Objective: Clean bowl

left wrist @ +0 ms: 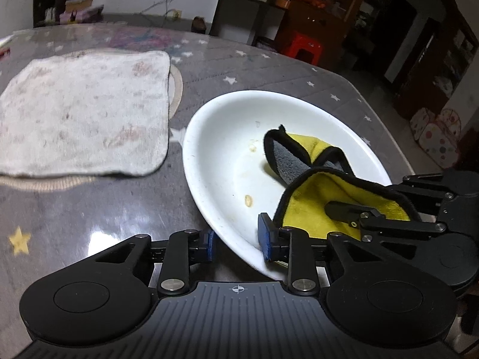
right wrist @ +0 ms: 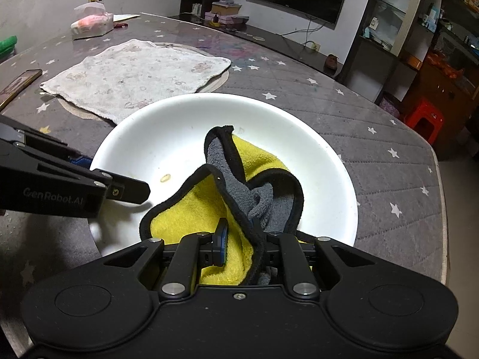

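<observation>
A white shallow bowl [left wrist: 227, 155] [right wrist: 179, 125] sits on the grey star-patterned table. It has small food specks [left wrist: 248, 200] [right wrist: 165, 177] on its inner surface. A yellow and grey cloth [left wrist: 305, 206] [right wrist: 194, 209] with black edging lies bunched in the bowl. My right gripper [right wrist: 239, 239] [left wrist: 359, 215] is shut on this cloth at the bowl's near side. My left gripper [left wrist: 236, 240] [right wrist: 101, 173] straddles the bowl's left rim, one blue pad outside and one inside, closed on the rim.
A stained white towel [left wrist: 83, 113] [right wrist: 134, 74] lies flat beyond the bowl. A tissue pack [right wrist: 91, 24] and a phone [right wrist: 21, 83] are at the table's far left. The table edge runs past the bowl on the right, with a red stool [right wrist: 423, 116] beyond.
</observation>
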Demonstrator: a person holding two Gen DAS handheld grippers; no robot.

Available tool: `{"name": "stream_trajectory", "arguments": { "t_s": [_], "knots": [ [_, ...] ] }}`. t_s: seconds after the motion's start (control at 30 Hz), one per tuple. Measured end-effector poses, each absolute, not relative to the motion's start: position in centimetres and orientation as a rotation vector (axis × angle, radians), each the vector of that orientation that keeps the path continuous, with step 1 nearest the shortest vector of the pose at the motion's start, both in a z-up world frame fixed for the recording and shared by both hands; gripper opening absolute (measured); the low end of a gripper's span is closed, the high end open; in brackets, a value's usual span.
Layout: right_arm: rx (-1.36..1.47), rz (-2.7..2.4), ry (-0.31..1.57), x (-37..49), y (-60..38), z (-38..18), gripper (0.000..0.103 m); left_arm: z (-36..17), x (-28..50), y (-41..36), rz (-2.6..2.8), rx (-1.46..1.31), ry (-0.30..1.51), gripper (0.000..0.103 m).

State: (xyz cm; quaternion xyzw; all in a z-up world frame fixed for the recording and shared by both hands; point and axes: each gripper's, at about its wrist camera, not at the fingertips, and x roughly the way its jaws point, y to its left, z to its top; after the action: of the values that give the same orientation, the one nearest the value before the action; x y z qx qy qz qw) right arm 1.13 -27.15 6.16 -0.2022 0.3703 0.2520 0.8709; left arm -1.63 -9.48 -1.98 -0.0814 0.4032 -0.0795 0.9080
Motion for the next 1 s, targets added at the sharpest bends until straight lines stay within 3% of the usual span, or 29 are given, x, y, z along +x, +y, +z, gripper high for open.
{"name": "stream_trajectory", "arguments": {
  "t_s": [0.33, 1.0],
  "knots": [
    [-0.432, 0.466, 0.758, 2.6, -27.9, 5.7, 0.015, -2.1, 1.5, -9.9, -0.203, -0.001, 0.804, 0.028],
    [-0.44, 0.417, 0.704, 9.0, -26.6, 4.7, 0.015, -2.4, 3.1, -9.5, -0.258, 0.032, 0.812, 0.031]
  ]
}}
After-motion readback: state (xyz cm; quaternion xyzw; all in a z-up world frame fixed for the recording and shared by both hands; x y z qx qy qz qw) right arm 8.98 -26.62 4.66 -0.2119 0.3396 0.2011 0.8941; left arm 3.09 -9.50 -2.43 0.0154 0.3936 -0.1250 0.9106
